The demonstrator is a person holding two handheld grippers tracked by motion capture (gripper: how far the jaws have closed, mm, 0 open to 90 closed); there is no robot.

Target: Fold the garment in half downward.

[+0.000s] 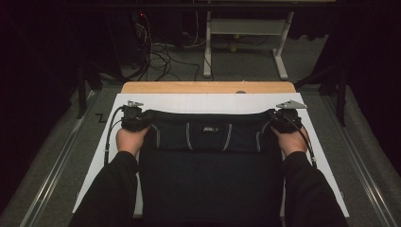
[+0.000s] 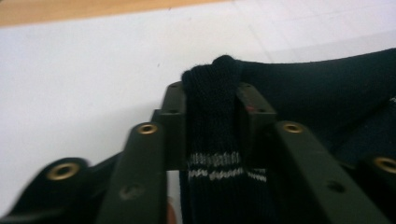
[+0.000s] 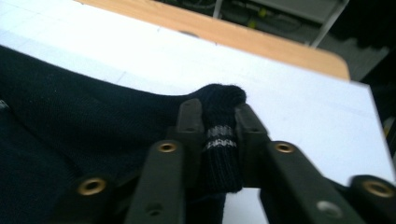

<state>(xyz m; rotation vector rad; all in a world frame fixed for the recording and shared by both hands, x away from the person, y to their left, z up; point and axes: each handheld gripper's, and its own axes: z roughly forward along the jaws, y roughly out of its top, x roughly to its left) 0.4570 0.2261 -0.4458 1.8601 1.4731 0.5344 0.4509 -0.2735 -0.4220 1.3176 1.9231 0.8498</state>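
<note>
Left gripper (image 2: 210, 100) sits low on the white sheet (image 2: 79, 79), its 2 jaws slightly apart with a bunched fold of the dark knit garment (image 2: 212, 116) between them, pads on the cloth. Right gripper (image 3: 217, 116) matches it, pinching the opposite corner, grey stripes showing between the jaws. The garment lies flat across the sheet, stretched between both grippers, with the wooden table edge (image 1: 208, 87) beyond.

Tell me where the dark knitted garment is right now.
In the high view the dark knitted garment lies spread on the white sheet, its far corners between the jaws of the left gripper and right gripper.
</note>
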